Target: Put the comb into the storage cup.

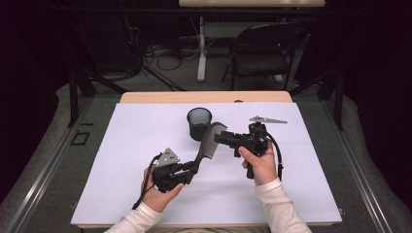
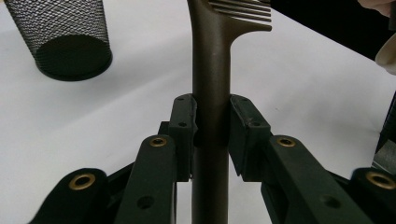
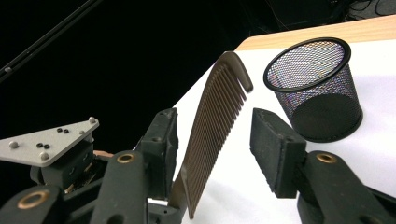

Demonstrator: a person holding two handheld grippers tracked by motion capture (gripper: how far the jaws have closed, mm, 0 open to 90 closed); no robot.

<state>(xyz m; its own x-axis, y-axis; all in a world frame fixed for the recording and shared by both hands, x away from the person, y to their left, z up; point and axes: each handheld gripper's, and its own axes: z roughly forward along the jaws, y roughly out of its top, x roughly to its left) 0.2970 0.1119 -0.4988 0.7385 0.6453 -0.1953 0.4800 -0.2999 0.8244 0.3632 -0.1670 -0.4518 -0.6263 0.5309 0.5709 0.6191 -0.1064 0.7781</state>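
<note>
Clamped on the handle of the brown comb (image 2: 210, 93), the left gripper (image 2: 211, 126) has both pads pressed flat against it low in the left gripper view, the handle running straight up the middle of the frame to teeth at the top edge. In the high view the comb (image 1: 209, 141) stands tilted just left of centre, risen from the left gripper (image 1: 187, 171) toward the right gripper (image 1: 224, 138). Around the comb's toothed part, the right gripper (image 3: 219, 149) has its jaws parted: in the right gripper view the teeth lie close to the left pad (image 3: 163, 140), while the right pad (image 3: 275, 149) stands clear of them. A black mesh cup (image 1: 199, 123) stands upright just behind the comb, above centre. It rests on the white table cover (image 1: 145, 145). A grey three-cornered plate (image 1: 267, 119) lies flat to the upper right.
</note>
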